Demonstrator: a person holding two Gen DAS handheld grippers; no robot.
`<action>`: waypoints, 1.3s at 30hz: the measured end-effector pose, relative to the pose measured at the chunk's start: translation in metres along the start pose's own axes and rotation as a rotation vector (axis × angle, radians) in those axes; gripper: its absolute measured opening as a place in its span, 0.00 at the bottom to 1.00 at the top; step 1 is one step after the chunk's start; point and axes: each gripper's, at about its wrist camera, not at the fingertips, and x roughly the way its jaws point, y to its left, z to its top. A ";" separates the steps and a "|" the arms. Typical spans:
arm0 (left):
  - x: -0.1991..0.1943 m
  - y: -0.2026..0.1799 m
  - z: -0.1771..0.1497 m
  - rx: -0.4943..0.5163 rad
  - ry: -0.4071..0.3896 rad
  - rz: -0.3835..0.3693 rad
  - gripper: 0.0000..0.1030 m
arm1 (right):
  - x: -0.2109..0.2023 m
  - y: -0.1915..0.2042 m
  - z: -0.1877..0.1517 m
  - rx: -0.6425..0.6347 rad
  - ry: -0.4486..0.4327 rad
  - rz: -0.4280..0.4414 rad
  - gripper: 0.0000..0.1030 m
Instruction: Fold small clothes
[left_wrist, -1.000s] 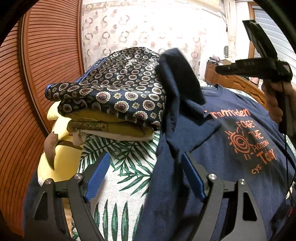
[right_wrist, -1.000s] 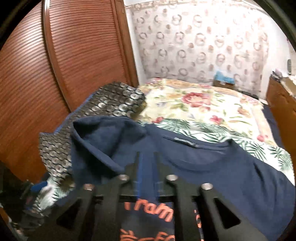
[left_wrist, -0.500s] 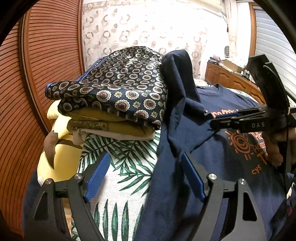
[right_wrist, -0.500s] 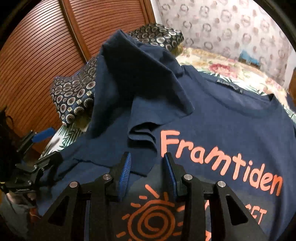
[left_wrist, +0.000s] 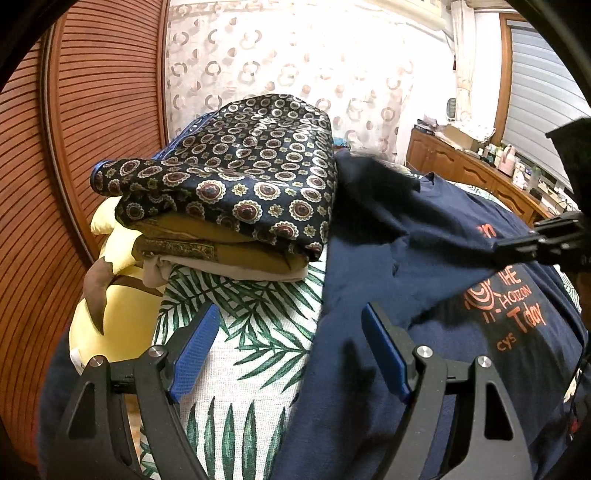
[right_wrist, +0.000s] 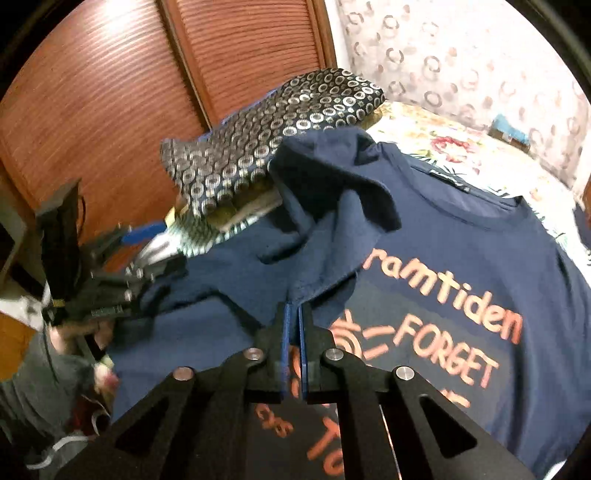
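A navy T-shirt (right_wrist: 461, 258) with orange lettering lies spread face up on the bed. Its left sleeve (right_wrist: 332, 192) is folded inward over the chest. My right gripper (right_wrist: 293, 308) is shut on the hem of that sleeve, just above the orange sun print. In the left wrist view the same gripper (left_wrist: 496, 253) pinches the sleeve (left_wrist: 406, 240) from the right. My left gripper (left_wrist: 290, 350) stands open and low over the shirt's left edge (left_wrist: 332, 369), with the leaf-print sheet (left_wrist: 251, 332) between its blue pads (left_wrist: 195, 347). It grips nothing.
A stack of folded clothes topped by a dark medallion-print cloth (left_wrist: 240, 184) sits right beside the shirt's shoulder. A yellow pillow (left_wrist: 114, 314) lies left of it, against slatted wooden doors (left_wrist: 92, 110). Floral bedding (right_wrist: 443, 140) stretches behind; a wooden sideboard (left_wrist: 461, 166) is at far right.
My right gripper came down toward the shirt and closed on the sleeve hem. The sleeve, earlier sticking up, now lies drawn across the chest. The left gripper stayed put.
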 end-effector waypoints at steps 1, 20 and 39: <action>0.000 0.000 0.000 0.001 0.001 0.002 0.78 | 0.000 0.000 -0.001 -0.010 0.010 -0.007 0.14; 0.022 -0.014 0.000 0.079 0.135 0.061 0.78 | 0.072 -0.040 0.063 -0.125 -0.089 -0.140 0.35; 0.022 -0.016 0.001 0.081 0.138 0.064 0.78 | 0.031 -0.103 0.021 0.102 0.123 -0.255 0.14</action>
